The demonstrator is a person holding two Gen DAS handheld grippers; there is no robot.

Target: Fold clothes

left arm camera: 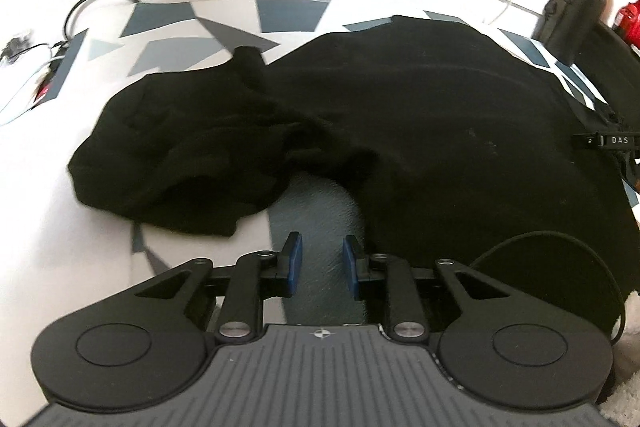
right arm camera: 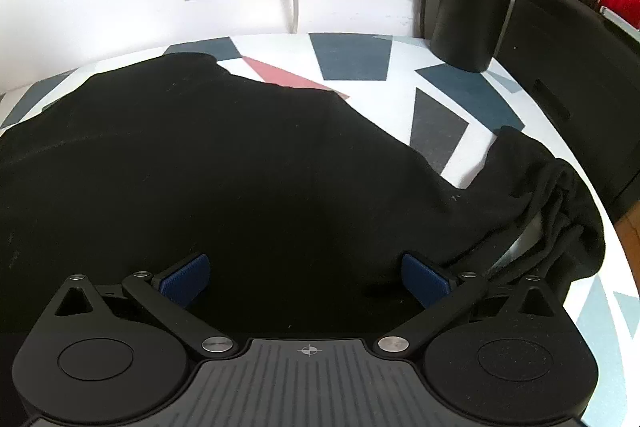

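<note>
Two grippers are facing one black garment [left arm camera: 420, 131] lying spread on the patterned counter [left arm camera: 224, 23]: left gripper [left arm camera: 321, 261], jaws narrowly parted and empty, is pointing at its bunched sleeve [left arm camera: 180, 155]; right gripper [right arm camera: 306, 281], jaws spread wide, is hovering over the body.

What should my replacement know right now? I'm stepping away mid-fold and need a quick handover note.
Left gripper: open, empty, over bare tablecloth between the sleeve and the body of the black garment.
Right gripper: open wide, empty, low over the garment's body.
Garment: spread on the patterned table; left sleeve bunched, right sleeve crumpled at the table edge.
Done: no fold visible.
Left: smooth the sleeves, fold them in, fold the body.
</note>
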